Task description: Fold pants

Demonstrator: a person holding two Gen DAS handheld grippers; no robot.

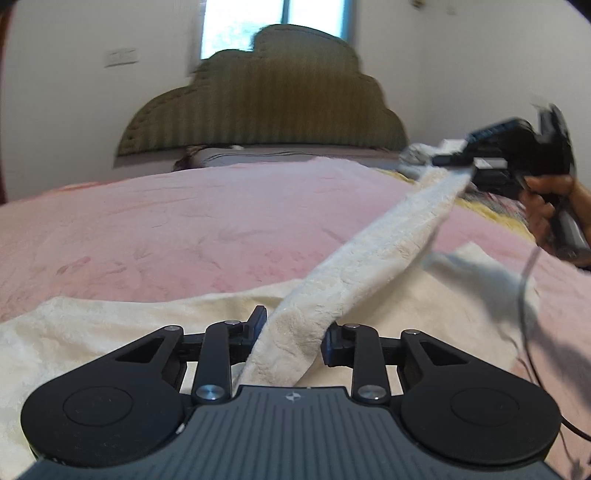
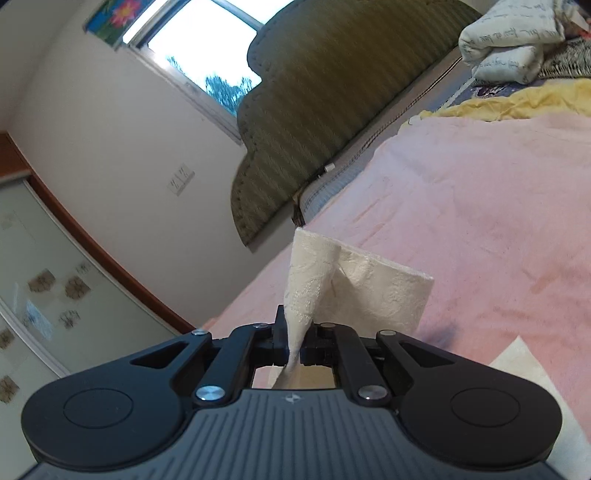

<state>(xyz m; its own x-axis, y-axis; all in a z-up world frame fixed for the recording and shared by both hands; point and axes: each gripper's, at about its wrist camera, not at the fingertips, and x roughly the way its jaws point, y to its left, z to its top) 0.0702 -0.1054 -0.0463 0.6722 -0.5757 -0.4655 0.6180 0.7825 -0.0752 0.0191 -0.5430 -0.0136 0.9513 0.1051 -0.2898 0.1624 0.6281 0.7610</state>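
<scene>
The cream pants (image 1: 369, 254) stretch taut from the clamped left gripper (image 1: 293, 332) diagonally up-right to the right gripper (image 2: 293, 341), whose own view alone shows its pinched-tight grip

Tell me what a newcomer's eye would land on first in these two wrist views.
First, the cream pants: a fuzzy band of them stretches taut from the left gripper in the foreground up to the right gripper at the far right, lifted above the pink blanket. In the right wrist view, the jaws are pinched shut on a corner of the fabric. Behind looms an olive, cloud-shaped headboard under a bright window.
</scene>
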